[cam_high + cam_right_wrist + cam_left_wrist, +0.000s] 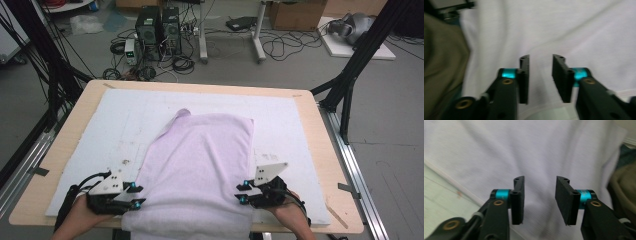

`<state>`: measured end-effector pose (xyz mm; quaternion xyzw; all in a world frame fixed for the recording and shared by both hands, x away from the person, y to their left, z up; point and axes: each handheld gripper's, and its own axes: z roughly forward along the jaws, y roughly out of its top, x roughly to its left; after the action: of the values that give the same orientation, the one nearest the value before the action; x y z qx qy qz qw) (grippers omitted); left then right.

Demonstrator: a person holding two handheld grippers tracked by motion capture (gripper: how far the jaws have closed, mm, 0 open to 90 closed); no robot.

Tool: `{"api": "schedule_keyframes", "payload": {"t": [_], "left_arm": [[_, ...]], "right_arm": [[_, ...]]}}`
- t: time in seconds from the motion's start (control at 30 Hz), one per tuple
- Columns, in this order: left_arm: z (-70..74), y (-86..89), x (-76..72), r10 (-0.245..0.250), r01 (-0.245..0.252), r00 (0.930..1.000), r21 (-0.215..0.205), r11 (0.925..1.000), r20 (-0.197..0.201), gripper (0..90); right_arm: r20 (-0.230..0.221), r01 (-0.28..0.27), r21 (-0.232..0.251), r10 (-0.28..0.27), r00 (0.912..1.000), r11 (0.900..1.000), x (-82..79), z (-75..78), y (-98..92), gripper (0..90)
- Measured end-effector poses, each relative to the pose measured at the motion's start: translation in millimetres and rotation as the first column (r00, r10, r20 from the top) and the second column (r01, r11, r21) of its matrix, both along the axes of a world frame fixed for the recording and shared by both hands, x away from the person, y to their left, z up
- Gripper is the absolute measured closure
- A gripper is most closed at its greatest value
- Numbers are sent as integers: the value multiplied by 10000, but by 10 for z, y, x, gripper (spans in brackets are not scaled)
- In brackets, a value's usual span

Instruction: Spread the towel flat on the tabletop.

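Note:
A pale lilac cloth (200,165) lies folded lengthwise down the middle of the white mat (100,135), its near end hanging over the table's front edge. My left gripper (136,196) sits at the cloth's near left edge, jaws open. The left gripper view looks along those open jaws (539,195) onto the cloth (524,150), with nothing between them. My right gripper (241,192) rests at the cloth's near right edge. In the right gripper view it (540,75) is open too, hovering over the cloth (564,32).
The wooden table (330,165) carries the white mat. Black frame posts (350,75) stand at both sides. On the floor behind are computer towers (157,27), cables and a cardboard box (295,15). Olive trousers (441,57) show beyond the cloth's hanging end.

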<state>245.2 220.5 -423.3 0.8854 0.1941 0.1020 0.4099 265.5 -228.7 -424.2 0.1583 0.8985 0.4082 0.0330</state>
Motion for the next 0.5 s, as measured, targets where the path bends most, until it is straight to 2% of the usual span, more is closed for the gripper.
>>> {"api": "schedule_keyframes", "payload": {"t": [0.03,0.1,0.13,0.17,0.2,0.23,0.3,0.33,0.37,0.4,0.47,0.5], "left_arm": [[-21,-41,65,92,-92,10000,121,9999,-2,570],[-81,-113,166,117,-111,9997,309,9995,-198,584],[-120,-145,192,100,-86,9996,529,9986,-275,615],[-149,-158,207,-52,78,9993,740,9972,-360,684],[-168,-153,192,-76,88,9995,380,9992,-321,748],[-167,-142,179,-50,62,9996,432,9990,-295,866],[-158,-111,134,30,-15,9994,434,9991,-351,883],[-147,-70,78,-4,25,9986,403,9992,-538,885],[-136,-38,-2,-128,147,9977,281,9995,-673,886],[-114,-3,-109,-331,350,9965,236,9991,-761,886],[-81,42,-306,-674,682,9954,96,9976,-687,883],[-66,53,-346,-816,820,9945,33,9966,-660,873]], "right_arm": [[-78,-24,25,24,10000,10000,52,-29,29,654],[-132,25,-461,-31,9999,9989,124,-84,93,660],[-166,-72,-667,61,9998,9977,148,-114,117,678],[-285,-107,-905,81,9996,9958,160,-139,138,703],[-217,-98,-852,80,9997,9963,163,-150,143,755],[-161,-154,-807,141,9998,9966,165,-151,137,810],[-315,-319,-697,298,9991,9971,152,-161,134,874],[-357,-425,-638,403,9985,9971,138,-162,131,882],[-938,-1192,-189,1169,9887,9927,43,-139,117,883],[-938,-1192,-189,1169,9887,9927,43,-139,117,883],[-585,-1605,253,1617,9851,9867,-125,-68,85,877],[-453,-1440,410,1458,9883,9887,-170,-31,51,862]]}}
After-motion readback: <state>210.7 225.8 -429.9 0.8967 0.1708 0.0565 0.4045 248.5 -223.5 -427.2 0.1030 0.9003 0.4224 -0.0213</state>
